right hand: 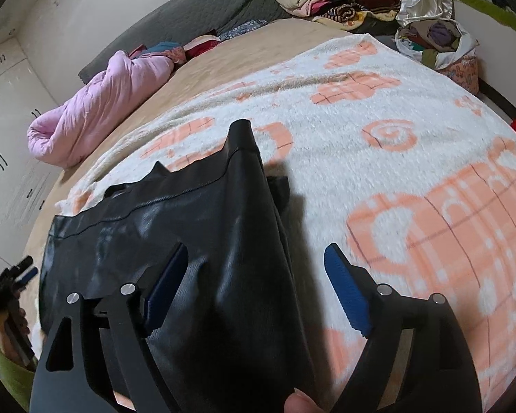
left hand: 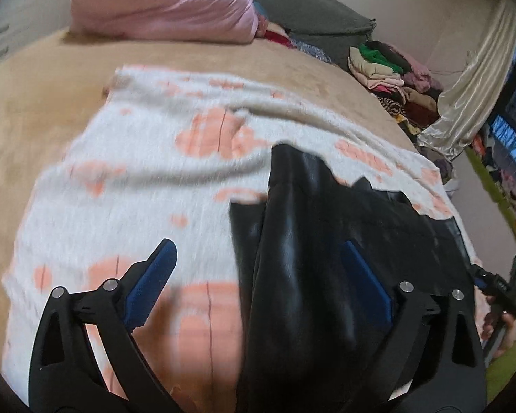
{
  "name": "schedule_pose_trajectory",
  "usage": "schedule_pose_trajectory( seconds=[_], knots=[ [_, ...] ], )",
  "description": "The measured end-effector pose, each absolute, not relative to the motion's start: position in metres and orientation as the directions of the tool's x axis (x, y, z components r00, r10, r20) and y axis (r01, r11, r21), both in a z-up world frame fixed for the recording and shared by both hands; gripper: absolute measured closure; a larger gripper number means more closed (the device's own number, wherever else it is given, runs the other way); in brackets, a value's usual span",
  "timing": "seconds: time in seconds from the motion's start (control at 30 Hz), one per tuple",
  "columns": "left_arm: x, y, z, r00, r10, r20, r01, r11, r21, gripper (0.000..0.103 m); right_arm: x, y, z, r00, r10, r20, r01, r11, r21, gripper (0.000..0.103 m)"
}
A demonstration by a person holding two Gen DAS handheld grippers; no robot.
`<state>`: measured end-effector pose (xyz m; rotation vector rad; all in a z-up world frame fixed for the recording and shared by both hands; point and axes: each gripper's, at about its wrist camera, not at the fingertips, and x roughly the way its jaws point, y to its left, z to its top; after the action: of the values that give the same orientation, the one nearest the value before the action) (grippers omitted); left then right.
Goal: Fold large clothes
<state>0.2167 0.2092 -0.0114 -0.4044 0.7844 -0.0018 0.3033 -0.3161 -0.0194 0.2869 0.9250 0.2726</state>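
Both claws are spread wide, pinching nothing. The black jacket (left hand: 309, 241) lies under the left gripper (left hand: 261, 275), mostly by its right finger. Under the right gripper (right hand: 258, 282) it sits between the fingers, toward the left one.

From my left wrist camera the white and peach blanket (left hand: 127, 186) is smeared with motion blur, so I cannot read its pattern there, and the black garment (left hand: 309, 241) runs off the bottom edge. In my right wrist view the garment's lower end is hidden behind the right gripper (right hand: 258, 285). The left gripper (right hand: 17, 275) is cut off at the frame's left edge, too small to judge its jaws.
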Motion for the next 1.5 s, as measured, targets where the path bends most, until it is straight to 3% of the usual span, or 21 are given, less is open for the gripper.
schedule_pose_trajectory(
  seconds=[0.47, 0.5, 0.53, 0.6, 0.63, 0.73, 1.0, 1.07, 1.3, 1.5],
  knots=[
    [0.173, 0.188, -0.061, 0.640, -0.381, -0.667, -0.135, 0.799, -0.586, 0.013, 0.262, -0.334, -0.044, 0.478, 0.453, -0.752, -0.054, 0.870, 0.490, 0.023],
    [0.173, 0.184, -0.065, 0.631, -0.399, -0.665, -0.132, 0.790, -0.599, 0.018, 0.260, -0.334, -0.046, 0.474, 0.464, -0.748, -0.057, 0.864, 0.500, 0.028],
    [0.173, 0.178, -0.068, 0.621, -0.390, -0.680, -0.137, 0.800, -0.584, 0.027, 0.259, -0.333, -0.046, 0.468, 0.488, -0.737, -0.071, 0.852, 0.519, 0.048],
    [0.169, 0.164, -0.066, 0.621, -0.314, -0.718, -0.138, 0.858, -0.495, 0.038, 0.257, -0.332, -0.045, 0.456, 0.522, -0.721, -0.088, 0.832, 0.548, 0.058],
    [0.167, 0.162, -0.063, 0.623, -0.308, -0.719, -0.137, 0.862, -0.488, 0.041, 0.254, -0.331, -0.043, 0.460, 0.512, -0.725, -0.101, 0.842, 0.531, 0.065],
    [0.158, 0.164, -0.060, 0.641, -0.316, -0.699, -0.137, 0.849, -0.510, 0.052, 0.248, -0.329, -0.037, 0.475, 0.488, -0.732, -0.120, 0.860, 0.496, 0.072],
    [0.135, 0.154, -0.054, 0.646, -0.290, -0.706, -0.121, 0.874, -0.470, 0.055, 0.231, -0.335, -0.035, 0.502, 0.448, -0.740, -0.090, 0.878, 0.470, 0.070],
    [0.138, 0.154, -0.054, 0.646, -0.279, -0.710, -0.120, 0.882, -0.455, 0.055, 0.230, -0.333, -0.035, 0.510, 0.427, -0.747, -0.086, 0.889, 0.450, 0.067],
    [0.141, 0.154, -0.053, 0.643, -0.267, -0.718, -0.130, 0.886, -0.445, 0.047, 0.221, -0.331, -0.021, 0.588, 0.313, -0.746, -0.063, 0.937, 0.344, 0.041],
    [0.138, 0.156, -0.049, 0.652, -0.240, -0.719, -0.134, 0.897, -0.421, 0.034, 0.184, -0.305, 0.013, 0.733, 0.213, -0.646, -0.108, 0.974, 0.199, 0.034]
  ],
)
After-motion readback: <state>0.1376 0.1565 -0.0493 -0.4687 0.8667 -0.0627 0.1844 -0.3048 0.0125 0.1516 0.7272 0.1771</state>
